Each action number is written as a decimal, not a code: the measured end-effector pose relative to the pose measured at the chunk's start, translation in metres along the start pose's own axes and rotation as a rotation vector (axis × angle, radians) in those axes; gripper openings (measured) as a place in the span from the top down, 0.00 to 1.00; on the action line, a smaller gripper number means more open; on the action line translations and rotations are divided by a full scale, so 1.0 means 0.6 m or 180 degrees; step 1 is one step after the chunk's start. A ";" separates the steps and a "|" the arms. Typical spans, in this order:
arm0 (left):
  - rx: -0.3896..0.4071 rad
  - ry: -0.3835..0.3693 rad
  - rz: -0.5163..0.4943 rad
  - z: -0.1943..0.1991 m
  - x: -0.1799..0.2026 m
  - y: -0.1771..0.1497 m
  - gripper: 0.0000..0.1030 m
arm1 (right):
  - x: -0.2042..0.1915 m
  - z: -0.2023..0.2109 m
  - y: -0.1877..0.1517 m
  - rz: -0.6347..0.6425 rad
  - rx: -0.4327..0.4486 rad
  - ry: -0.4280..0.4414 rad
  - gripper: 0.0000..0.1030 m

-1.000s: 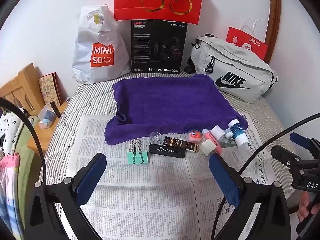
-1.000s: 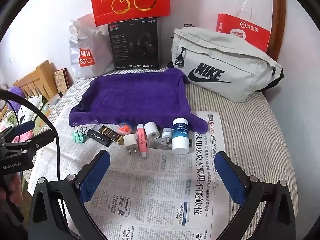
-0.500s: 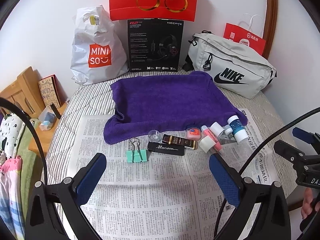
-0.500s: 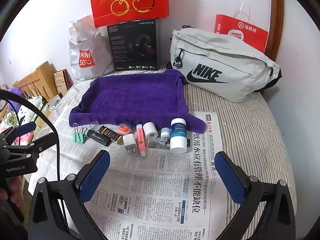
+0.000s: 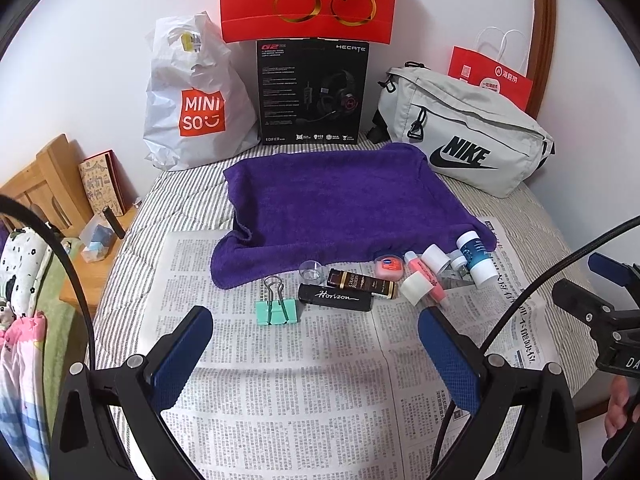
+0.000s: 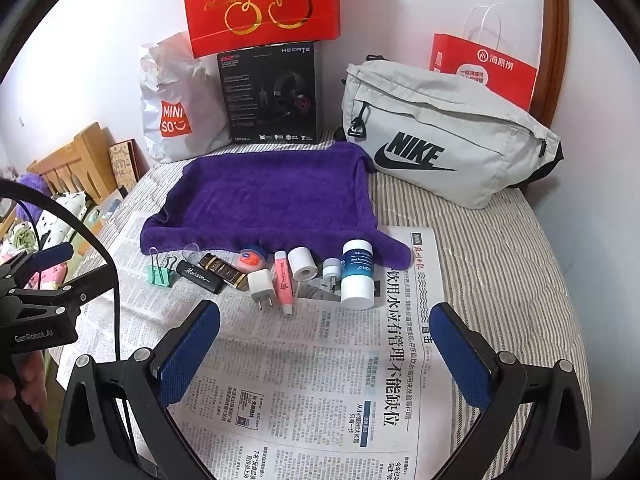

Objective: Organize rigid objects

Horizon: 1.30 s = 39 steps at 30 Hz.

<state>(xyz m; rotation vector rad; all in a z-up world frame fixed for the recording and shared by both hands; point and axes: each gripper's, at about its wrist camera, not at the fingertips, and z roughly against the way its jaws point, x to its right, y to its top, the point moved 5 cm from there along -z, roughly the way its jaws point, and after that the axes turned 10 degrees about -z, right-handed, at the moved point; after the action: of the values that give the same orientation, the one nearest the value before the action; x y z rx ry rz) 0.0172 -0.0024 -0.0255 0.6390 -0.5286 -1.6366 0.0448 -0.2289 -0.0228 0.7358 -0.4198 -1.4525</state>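
Both views have tipped up a bit since a sec ago; nothing on the bed has shifted. Left claw (image 5: 316,344) and right claw (image 6: 326,346) hang wide open, empty, above the newspaper (image 6: 320,360). Small items sit in one row along the purple towel (image 6: 272,196) edge, prob. staged for sorting onto it: 1 green clip (image 5: 277,312), 1 black lighter (image 5: 335,297), 1 charger plug (image 6: 261,283), 1 pink tube (image 6: 284,280), 1 white bottle (image 6: 357,274).

Soft, even light, sharp centre

Both views are bright and evenly lit. Shadows stay faint. The wall (image 5: 440,8) looks pale and slightly washed out. Fisheye bends the edges, corners go black. Print on the newspaper (image 6: 320,360) stays legible
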 end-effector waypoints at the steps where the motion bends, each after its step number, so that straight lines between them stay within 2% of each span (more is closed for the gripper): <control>1: -0.0003 -0.0003 0.0004 -0.001 -0.001 0.000 0.00 | 0.000 0.000 0.000 0.0000 0.0001 0.0002 0.00; 39: -0.0042 0.0045 0.0017 -0.001 -0.011 -0.007 0.00 | -0.001 0.002 -0.004 -0.0007 -0.0018 0.0010 0.00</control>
<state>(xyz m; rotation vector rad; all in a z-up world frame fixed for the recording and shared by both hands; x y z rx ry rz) 0.0155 0.0050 -0.0279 0.6385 -0.5084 -1.6284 0.0424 -0.2287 -0.0234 0.7342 -0.4126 -1.4539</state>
